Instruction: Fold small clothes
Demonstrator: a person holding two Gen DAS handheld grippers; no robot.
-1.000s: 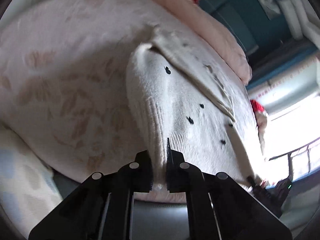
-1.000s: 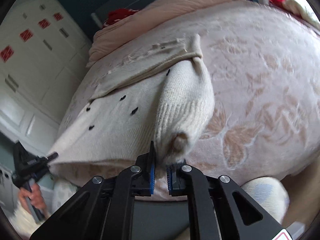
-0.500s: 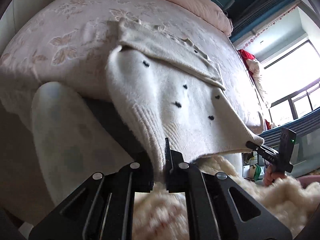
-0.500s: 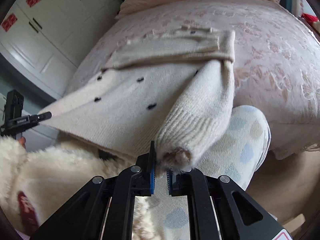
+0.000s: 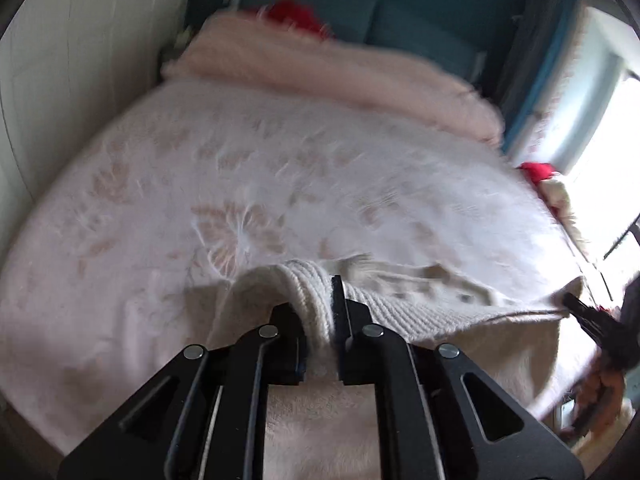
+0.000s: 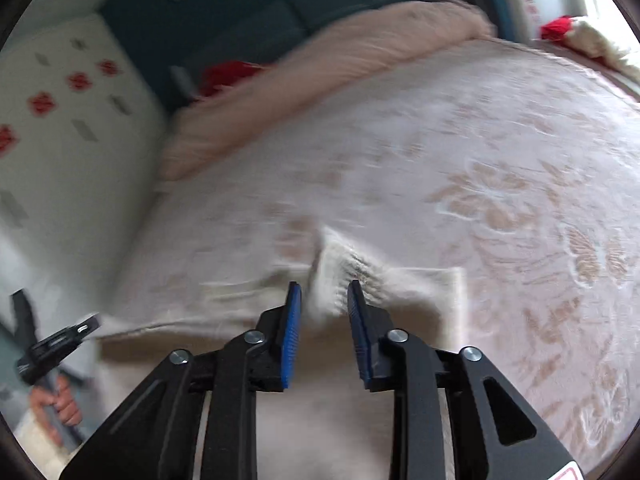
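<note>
Sweater (image 5: 432,304) lies near the bed's (image 5: 280,184) front edge, folded over itself. Left gripper (image 5: 318,312) clamps its ribbed hem; right gripper (image 6: 324,300) stands spread apart around the ribbed cuff, fingers clear of it.

A bed (image 5: 168,208) with a pale pink floral cover carries a cream knitted garment (image 5: 420,304) near its front edge and a pink folded blanket (image 5: 328,68) along its far end.

Both wrist cameras sit low at the bed's (image 5: 280,184) near edge, facing twelve o'clock toward the shared pink quilt (image 6: 340,76).
</note>
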